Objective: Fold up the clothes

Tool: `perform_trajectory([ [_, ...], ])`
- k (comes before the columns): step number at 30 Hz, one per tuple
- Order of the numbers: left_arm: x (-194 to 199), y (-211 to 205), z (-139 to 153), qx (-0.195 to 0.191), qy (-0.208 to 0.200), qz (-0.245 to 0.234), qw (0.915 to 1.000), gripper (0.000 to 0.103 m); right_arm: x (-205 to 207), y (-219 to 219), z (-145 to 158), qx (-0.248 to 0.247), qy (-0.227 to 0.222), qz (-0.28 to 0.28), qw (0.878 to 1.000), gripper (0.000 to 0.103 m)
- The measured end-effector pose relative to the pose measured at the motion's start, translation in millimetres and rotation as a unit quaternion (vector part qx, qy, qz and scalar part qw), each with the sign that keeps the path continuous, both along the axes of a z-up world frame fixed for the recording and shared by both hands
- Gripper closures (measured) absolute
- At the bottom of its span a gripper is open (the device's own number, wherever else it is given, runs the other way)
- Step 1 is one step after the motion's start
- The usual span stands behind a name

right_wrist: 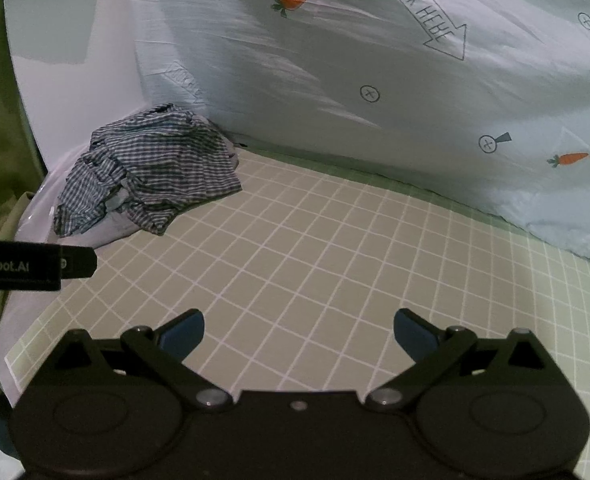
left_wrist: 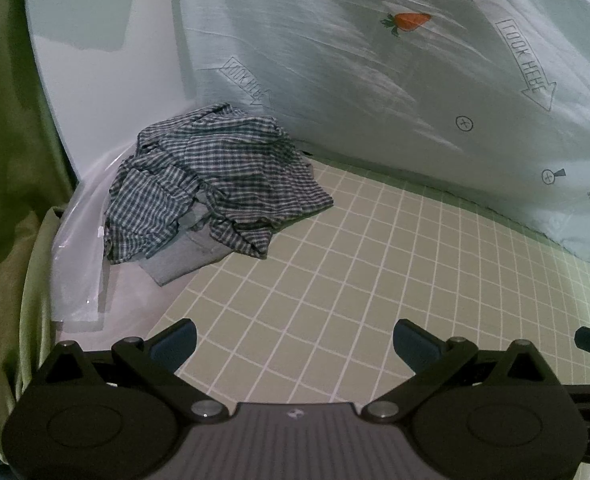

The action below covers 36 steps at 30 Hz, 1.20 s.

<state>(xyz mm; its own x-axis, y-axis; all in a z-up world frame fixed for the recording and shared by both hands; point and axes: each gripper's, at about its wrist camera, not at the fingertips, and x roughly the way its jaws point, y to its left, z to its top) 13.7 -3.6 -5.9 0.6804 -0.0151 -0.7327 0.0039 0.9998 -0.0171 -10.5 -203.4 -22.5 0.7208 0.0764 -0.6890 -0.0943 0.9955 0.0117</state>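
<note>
The crumpled blue-and-white checked shirt lies in a heap at the far left corner of the green mat with white grid lines, well ahead and to the left of both tools. The left tool is wide open and holds nothing. The right tool is wide open and empty too. Behind the mat hangs a pale blue sheet with orange carrots. A clear plastic bag lies beside the shirt.

Each claw, left and right, is matte black with blue fingertip pads, silver screws and round hubs.
</note>
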Motion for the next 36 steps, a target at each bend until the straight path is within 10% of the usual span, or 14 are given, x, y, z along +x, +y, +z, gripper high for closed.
perform_trajectory([
  [19,36.9,7.6,-1.5,-0.005,-0.005,0.016,0.9998,0.0,28.4,0.1,1.2,-0.013,0.002,0.007,1.0,0.001],
  [36,174.9,141.3,-23.4,-0.012,-0.005,0.137,0.9905,0.0,200.5,89.4,-8.5,-0.012,0.01,0.045,0.999,0.004],
])
